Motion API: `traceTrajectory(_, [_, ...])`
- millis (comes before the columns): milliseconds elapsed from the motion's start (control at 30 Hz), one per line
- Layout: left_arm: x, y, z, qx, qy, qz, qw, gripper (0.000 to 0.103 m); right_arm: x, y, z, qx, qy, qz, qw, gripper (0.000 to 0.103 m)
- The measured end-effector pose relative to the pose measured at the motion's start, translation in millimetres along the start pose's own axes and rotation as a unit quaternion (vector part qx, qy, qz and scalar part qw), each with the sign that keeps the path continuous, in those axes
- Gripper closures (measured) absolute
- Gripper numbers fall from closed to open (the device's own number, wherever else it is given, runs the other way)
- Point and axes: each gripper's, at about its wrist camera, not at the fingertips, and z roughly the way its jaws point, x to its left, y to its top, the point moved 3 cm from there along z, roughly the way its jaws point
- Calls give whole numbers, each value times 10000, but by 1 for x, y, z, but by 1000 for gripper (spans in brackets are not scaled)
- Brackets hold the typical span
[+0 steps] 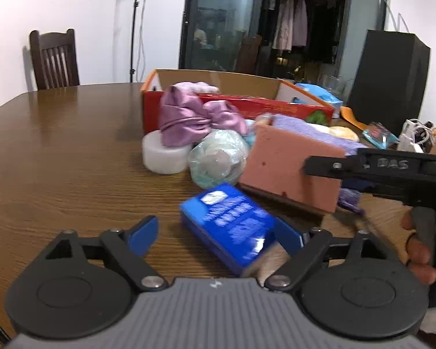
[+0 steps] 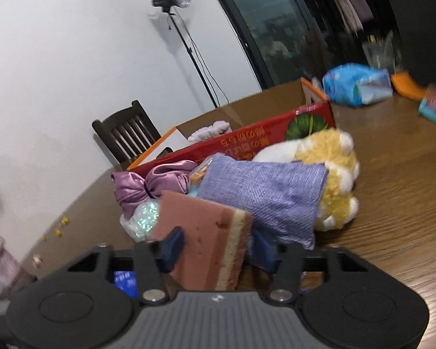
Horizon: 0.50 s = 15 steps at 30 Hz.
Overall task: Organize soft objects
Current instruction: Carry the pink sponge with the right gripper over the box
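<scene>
The right gripper (image 2: 215, 250) pinches the pink sponge (image 2: 206, 241) between its blue pads, just in front of the red cardboard box (image 2: 247, 142). The left gripper (image 1: 215, 234) stands spread around a blue packet (image 1: 232, 224) on the wooden table (image 1: 58, 160), nearer than the box; its right pad seems to touch the packet, the left is clear.

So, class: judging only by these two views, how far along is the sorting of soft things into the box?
Done: one pale purple cloth lies in the red box. In hand: right gripper around the pink sponge; left gripper open around the blue packet. Left: satin bow, plush toy, purple towel.
</scene>
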Motion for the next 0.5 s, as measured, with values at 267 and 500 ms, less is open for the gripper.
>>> traceTrajectory(267, [18,8,-39,-425,-205,-410,9980,14,-5,-8,-29,519,730,-26,9960,65])
traceTrajectory(500, [-28,-8,-45,119,-1675,-661,9836,16,-26,-22,-94,1059,732,-113,9916,50])
